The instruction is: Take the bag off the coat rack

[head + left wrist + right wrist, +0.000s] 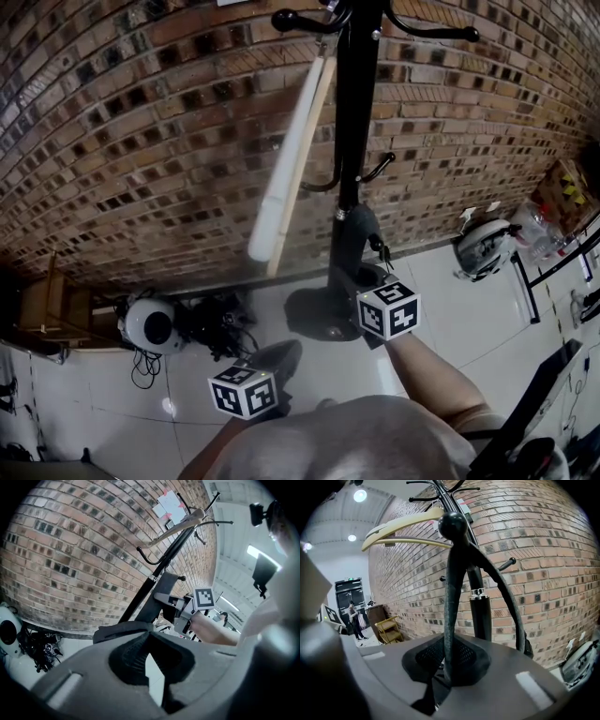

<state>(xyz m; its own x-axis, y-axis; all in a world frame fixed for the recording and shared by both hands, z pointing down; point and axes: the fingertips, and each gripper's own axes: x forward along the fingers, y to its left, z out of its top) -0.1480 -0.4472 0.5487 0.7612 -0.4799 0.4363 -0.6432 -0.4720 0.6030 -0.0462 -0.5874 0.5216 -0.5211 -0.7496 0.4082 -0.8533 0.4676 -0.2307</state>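
Note:
A black coat rack (354, 112) stands against a brick wall. In the right gripper view a dark bag strap (450, 597) loops over a ball-tipped hook (452, 524) and runs down into my right gripper (445, 677), which is shut on it. The strap's other side drops to the bag body (528, 649) at the pole's right. In the head view my right gripper (349, 225) sits close to the pole below the lower hooks, and the bag merges with it there. My left gripper (281, 358) hangs low near the floor, its jaws (152, 667) slightly open with nothing between them.
A cream wooden hanger (281, 178) hangs from an upper hook. The rack's round base (319, 314) rests on the pale floor. A white round device with cables (150, 323) and a wooden shelf (42, 309) sit left; another white device (483, 246) lies right. A person (354, 618) stands far off.

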